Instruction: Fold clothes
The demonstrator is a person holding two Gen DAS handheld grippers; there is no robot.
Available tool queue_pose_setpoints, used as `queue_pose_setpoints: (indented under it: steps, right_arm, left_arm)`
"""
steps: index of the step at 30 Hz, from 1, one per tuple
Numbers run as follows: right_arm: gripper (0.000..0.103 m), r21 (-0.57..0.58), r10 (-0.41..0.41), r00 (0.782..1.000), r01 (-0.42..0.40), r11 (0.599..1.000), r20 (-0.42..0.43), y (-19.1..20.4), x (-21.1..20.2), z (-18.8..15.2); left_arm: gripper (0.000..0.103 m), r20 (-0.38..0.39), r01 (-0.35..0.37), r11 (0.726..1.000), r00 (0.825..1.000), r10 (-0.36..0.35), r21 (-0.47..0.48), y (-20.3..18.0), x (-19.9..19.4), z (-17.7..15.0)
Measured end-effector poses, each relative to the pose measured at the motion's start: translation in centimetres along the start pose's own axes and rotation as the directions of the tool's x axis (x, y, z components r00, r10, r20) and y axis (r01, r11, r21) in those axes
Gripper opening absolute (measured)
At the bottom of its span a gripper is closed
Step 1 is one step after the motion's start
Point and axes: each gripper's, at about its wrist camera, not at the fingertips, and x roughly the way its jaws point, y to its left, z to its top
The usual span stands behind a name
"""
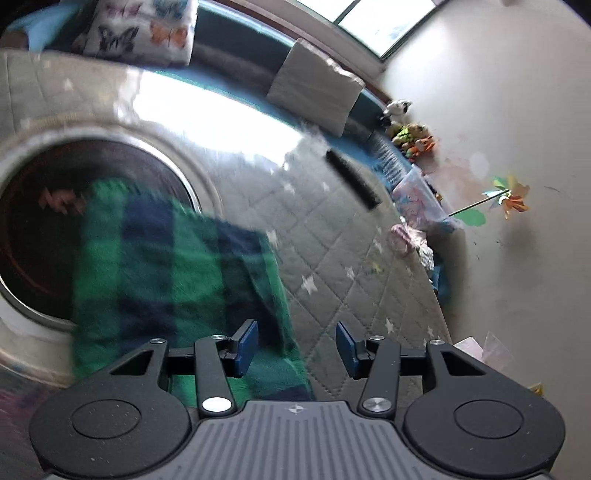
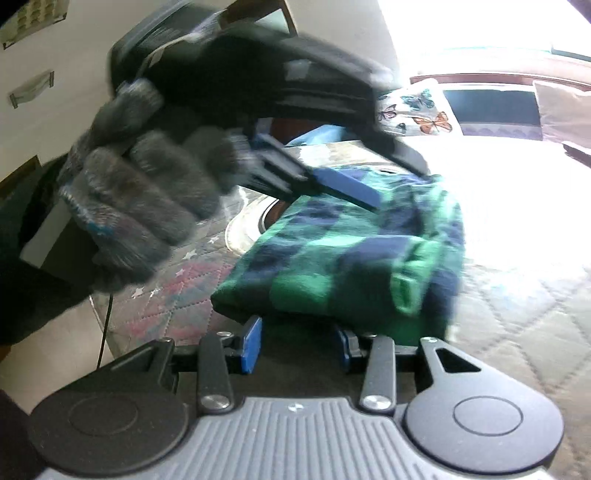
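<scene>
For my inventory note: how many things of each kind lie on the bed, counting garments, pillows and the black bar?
Plaid garment: 1
Pillows, butterfly and plain: 2
Black bar: 1
Total: 4

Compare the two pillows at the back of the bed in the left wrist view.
The butterfly pillow is white with coloured butterfly prints; the plain pillow is grey-beige with no pattern. The butterfly pillow sits far left, the plain pillow further right, towards the window. Both lean at the back edge of the quilted bed cover, beyond the green-and-navy checked garment.
</scene>
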Motion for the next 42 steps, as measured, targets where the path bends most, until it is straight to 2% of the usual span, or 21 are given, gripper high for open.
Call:
queue_pose_setpoints:
  steps: [2, 8, 13, 16, 19, 24, 30, 35, 39, 42]
  right_arm:
    - [0.040, -0.001, -0.023, 1.000, 0.023, 1.000, 0.012, -0.6, -1.0, 0.4]
    - [0.039, -0.002, -0.086, 0.995, 0.086, 0.996, 0.045, -2.2, -3.5, 1.9]
    - [0.035, -0.001, -0.101, 0.993, 0.101, 0.995, 0.067, -3.3, -2.0, 4.6]
    - [0.030, -0.001, -0.110, 0.991, 0.111, 0.994, 0.080, -4.0, -1.1, 6.2]
    - [0.028, -0.018, -0.105, 0.992, 0.106, 0.994, 0.072, -4.5, 0.7, 7.8]
    - [0.027, -0.046, -0.109, 0.993, 0.111, 0.993, 0.033, -5.1, 4.5, 9.8]
    - [0.026, -0.065, -0.122, 0.992, 0.120, 0.991, -0.034, -6.3, 8.6, 10.5]
    - [0.023, -0.064, -0.173, 0.982, 0.168, 0.984, -0.082, -8.1, 10.7, 10.2]
    - [0.022, -0.081, -0.212, 0.973, 0.204, 0.976, -0.095, -8.7, 11.4, 10.4]
    - [0.023, -0.083, -0.193, 0.978, 0.186, 0.979, -0.079, -8.4, 11.4, 11.2]
  left_arm:
    - [0.050, 0.029, -0.020, 0.999, 0.999, 0.019, 0.035, 0.6, -1.5, 0.1]
    - [0.046, 0.094, -0.142, 0.985, 0.987, 0.133, 0.095, 4.1, -4.6, -0.9]
    - [0.025, 0.106, -0.218, 0.958, 0.974, 0.200, 0.186, 5.6, -4.6, -3.4]
    - [0.021, 0.117, -0.224, 0.947, 0.972, 0.201, 0.232, 5.3, -3.8, -4.3]
    - [0.019, 0.150, -0.233, 0.922, 0.969, 0.195, 0.310, 4.4, -3.4, -4.8]
    - [0.018, 0.125, -0.191, 0.911, 0.980, 0.155, 0.366, 3.6, -1.7, -4.5]
    - [0.018, 0.073, -0.144, 0.921, 0.989, 0.126, 0.363, 3.8, 0.8, -4.1]
    - [0.018, 0.059, -0.104, 0.925, 0.994, 0.089, 0.365, 3.5, 1.4, -3.5]
    - [0.019, 0.122, -0.122, 0.922, 0.989, 0.082, 0.368, 3.6, -0.3, -2.3]
    - [0.019, 0.162, -0.175, 0.926, 0.979, 0.127, 0.335, 4.8, -0.5, -0.5]
